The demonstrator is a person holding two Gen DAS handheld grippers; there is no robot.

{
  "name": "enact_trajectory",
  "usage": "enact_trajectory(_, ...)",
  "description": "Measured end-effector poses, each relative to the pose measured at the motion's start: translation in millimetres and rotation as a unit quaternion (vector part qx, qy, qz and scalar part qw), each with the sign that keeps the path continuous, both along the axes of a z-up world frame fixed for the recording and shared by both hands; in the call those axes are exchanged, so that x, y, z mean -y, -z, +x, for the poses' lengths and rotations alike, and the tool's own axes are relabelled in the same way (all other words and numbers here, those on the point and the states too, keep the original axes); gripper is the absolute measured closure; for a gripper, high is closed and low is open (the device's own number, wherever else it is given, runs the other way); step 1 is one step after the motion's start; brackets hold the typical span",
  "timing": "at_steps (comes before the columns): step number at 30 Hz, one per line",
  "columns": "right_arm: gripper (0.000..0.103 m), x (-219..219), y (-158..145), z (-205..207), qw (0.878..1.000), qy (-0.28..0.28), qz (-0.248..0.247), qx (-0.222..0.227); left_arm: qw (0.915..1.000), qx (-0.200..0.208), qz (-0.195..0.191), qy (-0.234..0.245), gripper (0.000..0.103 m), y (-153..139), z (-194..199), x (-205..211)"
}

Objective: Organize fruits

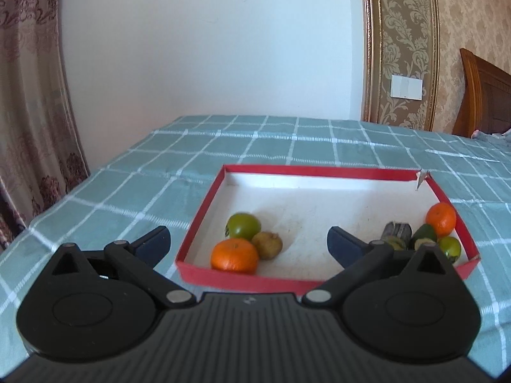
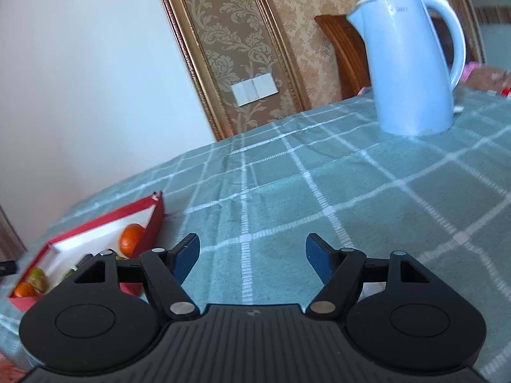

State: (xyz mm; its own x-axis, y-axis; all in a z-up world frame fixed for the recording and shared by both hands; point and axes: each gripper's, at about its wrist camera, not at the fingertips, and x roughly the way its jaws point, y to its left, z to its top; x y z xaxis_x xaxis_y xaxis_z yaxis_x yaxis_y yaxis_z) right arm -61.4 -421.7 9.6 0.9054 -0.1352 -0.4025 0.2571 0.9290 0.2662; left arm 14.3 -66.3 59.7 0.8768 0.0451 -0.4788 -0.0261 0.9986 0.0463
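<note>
Fruits lie in two clusters inside the red-rimmed tray (image 1: 204, 210), which rests on the green checked cloth (image 1: 134, 178) and serves as the landmark here. In the tray's near-left corner sit a green fruit (image 1: 243, 226), an orange mandarin (image 1: 234, 254) touching the tray's front wall, and a brownish kiwi-like fruit (image 1: 267, 244) just beside both. The tray's middle is bare white floor. In its near-right corner are a dark, blurred item (image 1: 397, 231) I cannot identify, a dark green fruit (image 1: 422, 233), a second mandarin (image 1: 441, 219) against the right wall, and a small lime-green fruit (image 1: 451, 247).

The left gripper (image 1: 248, 242) is spread wide and holds nothing; it hovers at the tray's front wall, aimed along the tray's depth, with the near-left cluster lying straight ahead between its fingers. The fruits are roundish, so no long axis matters much.

The right gripper (image 2: 252, 255) is also spread and empty, but it points off the tray's right side over bare cloth toward a pale blue kettle (image 2: 412, 63), with the tray behind its left finger. By my judgement the left gripper is far better placed for the next pick, likely the near mandarin.
</note>
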Motion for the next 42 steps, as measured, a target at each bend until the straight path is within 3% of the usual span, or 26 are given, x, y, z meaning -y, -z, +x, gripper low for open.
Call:
enact_trajectory(4, 0.029, -46, -16, -1, 0.998, -0.044, -0.042, -0.002, 0.9999, -0.008, -0.004, -0.010, 0.000, 3, -3, -5)
enact_trajectory(7, 0.015, -93, -27, 4, 0.994, -0.083, -0.063, -0.014, 0.9998, -0.014, -0.006, -0.011, 0.000, 6, -4, -5)
enact_trajectory(13, 0.014, -182, -35, 18, 0.984, -0.148, -0.092, -0.038, 0.9999, -0.013, 0.001, -0.002, 0.000, 8, -12, 0)
enact_trajectory(16, 0.013, -208, -34, 24, 0.983, -0.141, -0.106, -0.050, 0.9987, -0.021, 0.020, -0.042, 0.000, 10, -10, -2)
enact_trajectory(27, 0.013, -222, -19, 41, 0.980, -0.126, -0.121, -0.091, 0.9988, -0.014, 0.006, -0.047, 0.000, 10, -15, -22)
enact_trajectory(42, 0.013, -239, -21, 44, 0.978, -0.143, -0.123, -0.086, 0.9995, -0.008, 0.006, -0.031, 0.000, 11, -19, -30)
